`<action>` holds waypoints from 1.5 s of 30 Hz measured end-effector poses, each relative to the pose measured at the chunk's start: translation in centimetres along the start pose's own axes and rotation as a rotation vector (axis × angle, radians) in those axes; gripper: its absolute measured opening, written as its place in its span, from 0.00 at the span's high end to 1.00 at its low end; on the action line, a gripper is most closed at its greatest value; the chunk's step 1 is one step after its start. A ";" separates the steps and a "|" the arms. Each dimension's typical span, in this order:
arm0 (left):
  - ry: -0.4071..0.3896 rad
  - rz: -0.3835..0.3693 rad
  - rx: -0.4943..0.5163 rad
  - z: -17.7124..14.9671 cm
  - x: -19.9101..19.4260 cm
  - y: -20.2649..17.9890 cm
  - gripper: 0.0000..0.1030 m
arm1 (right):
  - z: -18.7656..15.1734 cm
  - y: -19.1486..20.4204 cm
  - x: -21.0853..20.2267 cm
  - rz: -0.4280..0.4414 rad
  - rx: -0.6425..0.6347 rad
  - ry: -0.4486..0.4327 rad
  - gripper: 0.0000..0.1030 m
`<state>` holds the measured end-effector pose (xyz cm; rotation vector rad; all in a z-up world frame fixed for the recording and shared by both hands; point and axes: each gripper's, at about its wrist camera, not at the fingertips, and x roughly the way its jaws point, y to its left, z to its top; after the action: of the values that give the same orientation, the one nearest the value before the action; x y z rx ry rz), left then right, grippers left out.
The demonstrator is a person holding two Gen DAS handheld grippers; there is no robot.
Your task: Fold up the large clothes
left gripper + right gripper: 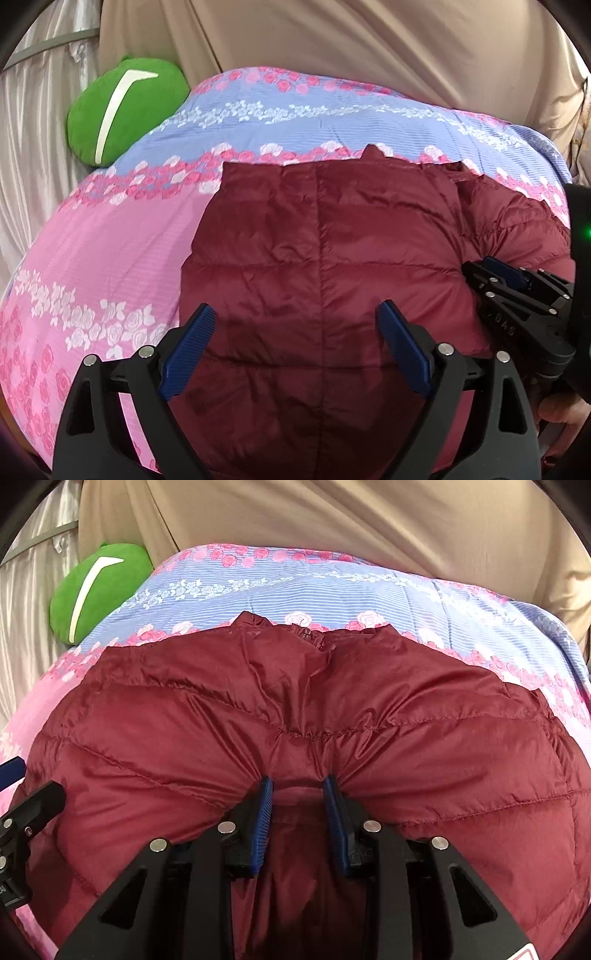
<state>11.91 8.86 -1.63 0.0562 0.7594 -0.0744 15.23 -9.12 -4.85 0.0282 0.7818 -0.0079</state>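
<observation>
Maroon quilted down jacket [332, 258] is lying on the floral quilt [92, 236], pink near and blue far, collar end pointing far. My right gripper [298, 786] is pinching a bunch of the jacket's fabric between its blue pads [263, 812], jaws narrowed onto it, puckers radiating from the grip. My left gripper [295, 317] is hovering over the jacket's near middle, jaws spread wide, grasping nothing. In the left wrist view the jacket's left edge is looking straight and squared, so I'm judging one side as already folded in; the right side is looking bulky and rumpled, so that fold seems to be the one I'm working on now. Final halving is looking not yet done.

Writing: raised letters on the right gripper's body in the left wrist view are reading roughly "DAS", partly cut. A red-and-white sticker at the lower edge of the right wrist view is unreadable.

Green plush cushion [125, 110] with a white stripe is sitting far left, touching the quilt. Beige curtain [369, 48] is hanging behind.
</observation>
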 end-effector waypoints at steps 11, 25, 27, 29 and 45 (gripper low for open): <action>0.033 0.029 -0.063 -0.6 0.5 3.0 0.13 | 0.4 0.1 -0.2 -0.017 -0.009 0.025 0.72; 0.163 -0.172 -0.331 -0.8 4.1 8.8 0.06 | -0.3 0.2 -1.1 0.071 0.016 0.056 0.71; 0.165 -0.216 -0.329 -0.7 4.2 8.5 0.16 | -0.4 0.2 -1.1 0.074 0.018 0.055 0.71; 0.168 -0.275 -0.307 -0.3 4.2 7.8 0.41 | -0.3 0.1 -1.0 0.079 0.019 0.058 0.71; -0.028 -0.338 -0.188 3.5 -3.8 5.3 0.94 | 5.2 -2.2 3.8 0.215 0.120 0.142 0.75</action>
<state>12.08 14.08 3.66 -0.2530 0.7394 -0.3242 21.58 -11.47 -3.88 0.2280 0.9161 0.1524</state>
